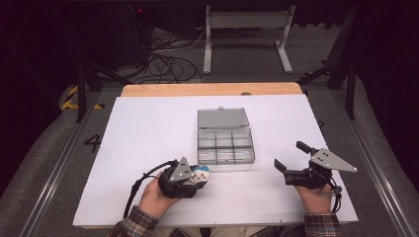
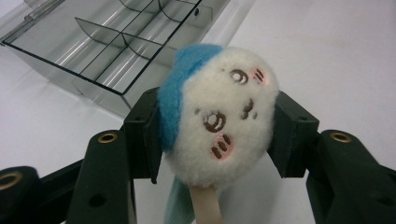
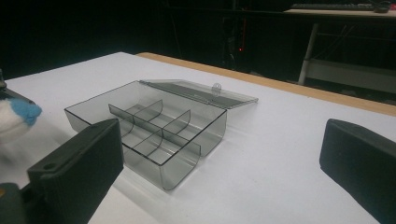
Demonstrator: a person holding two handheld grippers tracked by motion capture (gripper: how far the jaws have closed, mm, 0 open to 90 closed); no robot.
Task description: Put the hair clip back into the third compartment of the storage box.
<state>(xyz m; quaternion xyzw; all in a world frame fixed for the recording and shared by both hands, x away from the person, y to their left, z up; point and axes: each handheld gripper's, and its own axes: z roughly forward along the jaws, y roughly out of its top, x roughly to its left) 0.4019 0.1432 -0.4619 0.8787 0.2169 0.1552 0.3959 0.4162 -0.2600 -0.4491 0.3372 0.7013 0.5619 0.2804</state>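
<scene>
High view, read left to right: our left gripper [image 1: 193, 176] sits just short of the near left corner of the compartment box [image 1: 226, 144], jaws clamped on a small plush toy [image 1: 200, 174] with a white face and blue cap. Our right gripper [image 1: 289, 162] rests to the right of the box, near its front right corner, jaws spread wide and holding nothing.

Left gripper view confirms the grip: the two pads press the toy [image 2: 217, 119] on either side of its head, the fleece bulging slightly between them. The box [image 2: 119, 44] lies ahead and to the left of the toy, lid folded back, six divided cells bare.

Right gripper view shows the box [image 3: 149, 128] square in front of the open jaws, with the toy [image 3: 16, 116] off its left side.

Orientation: the toy's face is turned back towards the left gripper's camera and lies tilted over on its side, blue cap on the box side. Its long axis runs from the head down to a pale tail-end hanging below the pads.

Judgement: the step in hand is carrying the toy to a cell. We should lift clear of the front wall, centre over one cell, lower the hanging end in first, and release only once the head sits between the dividers.
</scene>
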